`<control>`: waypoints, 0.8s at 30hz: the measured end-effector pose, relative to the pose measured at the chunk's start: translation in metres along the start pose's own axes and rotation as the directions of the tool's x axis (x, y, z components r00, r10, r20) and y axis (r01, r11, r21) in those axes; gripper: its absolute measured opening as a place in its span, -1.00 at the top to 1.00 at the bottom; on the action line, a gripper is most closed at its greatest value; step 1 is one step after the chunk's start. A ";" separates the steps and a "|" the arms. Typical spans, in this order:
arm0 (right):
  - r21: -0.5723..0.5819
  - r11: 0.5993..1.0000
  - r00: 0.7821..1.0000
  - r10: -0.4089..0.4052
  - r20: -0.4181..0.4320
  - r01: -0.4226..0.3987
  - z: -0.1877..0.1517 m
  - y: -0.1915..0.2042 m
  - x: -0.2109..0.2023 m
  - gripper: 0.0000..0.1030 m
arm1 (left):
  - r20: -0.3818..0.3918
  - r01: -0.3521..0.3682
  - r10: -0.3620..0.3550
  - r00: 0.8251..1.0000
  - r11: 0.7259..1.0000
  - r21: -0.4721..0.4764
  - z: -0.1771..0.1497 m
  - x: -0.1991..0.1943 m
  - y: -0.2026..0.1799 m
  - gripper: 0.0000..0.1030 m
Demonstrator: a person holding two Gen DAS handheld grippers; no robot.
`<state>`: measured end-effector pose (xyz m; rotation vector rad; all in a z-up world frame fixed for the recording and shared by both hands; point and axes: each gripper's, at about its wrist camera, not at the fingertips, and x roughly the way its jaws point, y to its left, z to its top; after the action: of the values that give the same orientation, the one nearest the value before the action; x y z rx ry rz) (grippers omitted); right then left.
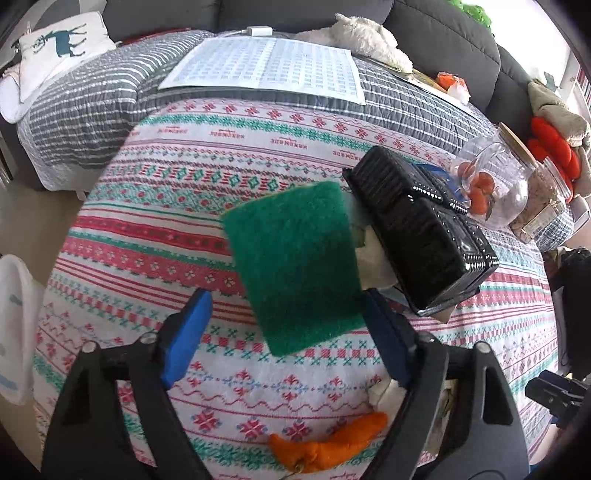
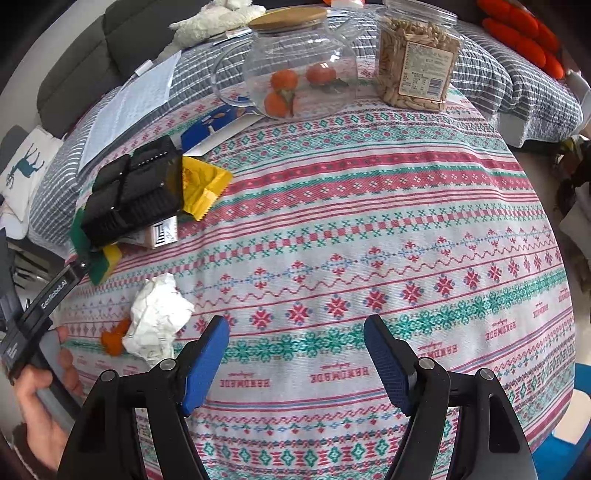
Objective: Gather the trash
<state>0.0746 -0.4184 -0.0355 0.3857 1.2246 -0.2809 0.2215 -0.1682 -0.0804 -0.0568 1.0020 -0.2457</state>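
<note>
Blue-padded fingers of the left gripper (image 1: pixel 286 295) stand apart on either side of a green sponge (image 1: pixel 295 266). Its left pad is clear of the sponge, with cloth showing between them. Its right pad meets the sponge's right edge, though whether it presses there cannot be told. The sponge is tilted with its green face toward the left wrist camera. Its far right corner is tucked under a black tray (image 1: pixel 417 229), and the right wrist view shows its yellow underside.

The tray lies upside down on other litter:
- A yellow wrapper (image 2: pixel 201 184) sticks out on its right.
- A small box (image 2: pixel 162 234) shows under its near edge.
- A blue packet (image 2: pixel 210 127) lies just beyond it.

Nearer than the sponge, a crumpled paper (image 2: pixel 157 317) touches an orange peel (image 2: pixel 114 338). All of this rests on the left part of a patterned cloth (image 2: pixel 369 221).

The right gripper (image 2: pixel 295 321) hangs over a bare stretch of cloth, well right of the litter, its fingers apart with nothing between them. A hand (image 2: pixel 37 406) grips the left tool's handle at that view's left edge.

At the far edge stand a glass jar (image 2: pixel 295 66) holding oranges and, to its right, a plastic jar (image 2: pixel 417 62) of nuts. Beyond lie a striped quilt (image 1: pixel 92 107), a printed sheet (image 1: pixel 266 66), a deer cushion (image 1: pixel 55 40) and a grey sofa (image 1: pixel 443 33).
</note>
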 end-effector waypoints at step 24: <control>-0.004 1.000 1.000 0.024 0.004 -0.024 -0.009 0.018 -0.008 -0.49 | -0.103 0.048 -0.037 0.994 0.993 0.108 -0.013 -0.035 0.012 0.11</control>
<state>0.0720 -0.3979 -0.0285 0.3963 1.2152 -0.2583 0.1947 -0.1478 -0.0607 0.0354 1.0864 -0.3454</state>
